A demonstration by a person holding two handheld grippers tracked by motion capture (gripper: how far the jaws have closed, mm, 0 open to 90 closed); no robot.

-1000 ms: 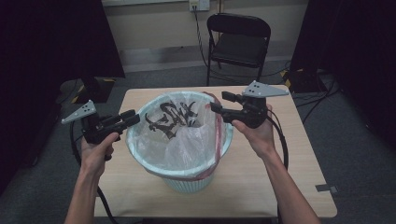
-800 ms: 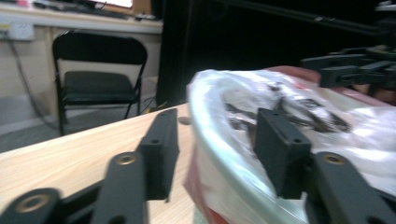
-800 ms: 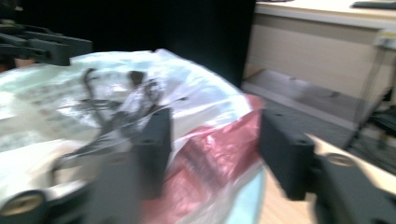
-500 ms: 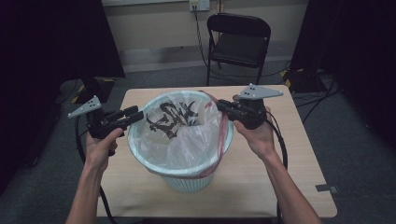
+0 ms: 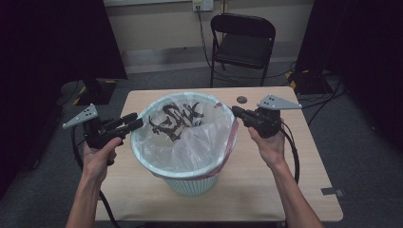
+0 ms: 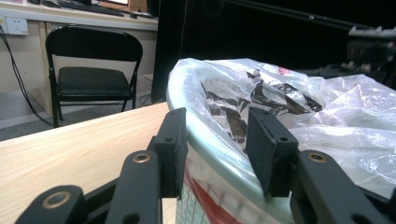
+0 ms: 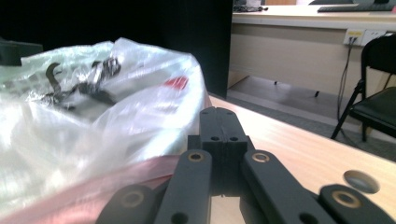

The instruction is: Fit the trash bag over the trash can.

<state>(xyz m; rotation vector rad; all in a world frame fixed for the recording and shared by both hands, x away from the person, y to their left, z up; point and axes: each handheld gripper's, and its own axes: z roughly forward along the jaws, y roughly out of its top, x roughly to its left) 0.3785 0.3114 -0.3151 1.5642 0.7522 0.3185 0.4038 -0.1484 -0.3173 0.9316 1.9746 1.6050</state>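
Note:
A pale green waste bin (image 5: pixel 190 183) stands mid-table, lined with a clear plastic bag (image 5: pixel 190 137) that has black print and a red edge. My left gripper (image 5: pixel 134 123) is open at the bin's left rim. In the left gripper view its jaws straddle the bag-covered rim (image 6: pixel 210 149), one jaw outside and one over the bag (image 6: pixel 280 102). My right gripper (image 5: pixel 236 112) is shut just outside the right rim. In the right gripper view (image 7: pixel 223 116) its jaws meet beside the bag (image 7: pixel 93 116), with nothing visible between them.
The wooden table (image 5: pixel 294 180) has bare room on both sides of the bin. A small dark round spot (image 5: pixel 242 99) lies behind the right gripper. A black folding chair (image 5: pixel 244 45) stands beyond the far edge. Cables trail from both grippers.
My right gripper has drawn back to the right, from over the bag's rim to just outside it. The left gripper has sunk slightly at the left rim.

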